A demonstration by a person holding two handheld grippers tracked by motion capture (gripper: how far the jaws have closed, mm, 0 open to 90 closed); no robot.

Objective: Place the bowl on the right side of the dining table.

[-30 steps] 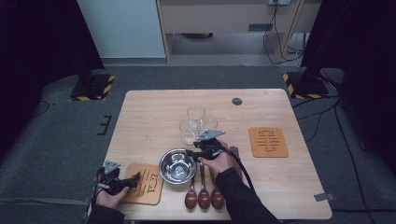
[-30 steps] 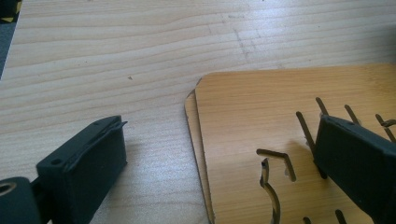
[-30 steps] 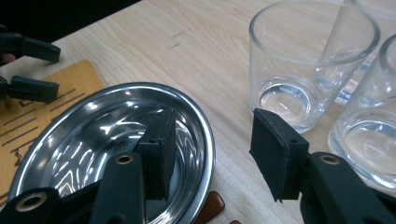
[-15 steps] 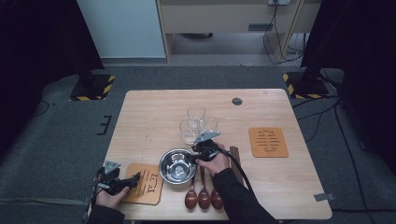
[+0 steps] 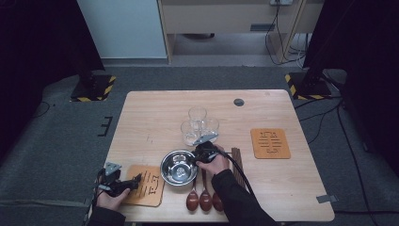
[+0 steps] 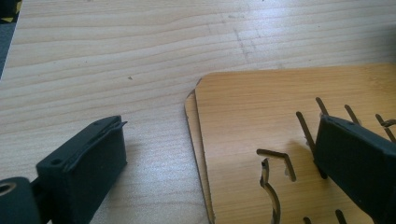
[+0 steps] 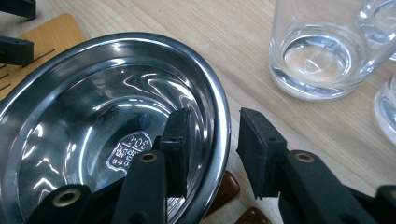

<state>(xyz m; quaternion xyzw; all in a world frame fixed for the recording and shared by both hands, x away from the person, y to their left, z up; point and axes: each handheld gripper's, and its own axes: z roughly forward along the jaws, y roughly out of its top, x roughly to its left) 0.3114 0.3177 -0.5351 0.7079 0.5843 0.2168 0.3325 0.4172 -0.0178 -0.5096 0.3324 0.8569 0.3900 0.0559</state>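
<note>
- While the right gripper (image 7: 212,144) straddles the near-right rim of the steel bowl (image 5: 179,167), one jaw stands inside the bowl and the other outside it, with the rim in the gap between them.
- Its jaws have just been closing and now stand narrow; the right gripper view shows a gap on both sides of the rim, so the pads do not yet press on it.
- Relative to the bowl, the right gripper (image 5: 197,153) lies at the rim's right edge, the three glasses (image 5: 200,125) stand just beyond the bowl, and the three wooden spoons (image 5: 204,197) lie just on its near side.
- Left of the bowl and touching or nearly touching it lies a slotted wooden coaster (image 5: 148,184); a second coaster (image 5: 269,143) lies well apart to the bowl's right.
- Over the near coaster rests the left gripper (image 5: 136,180), jaws wide, one above the bare tabletop (image 6: 116,70) and one above the coaster (image 6: 261,116), gripping nothing.
- Judgement: the right hand is the nearer to the bowl, and the coming pinch turns on the rim staying centred between the pads.
</note>
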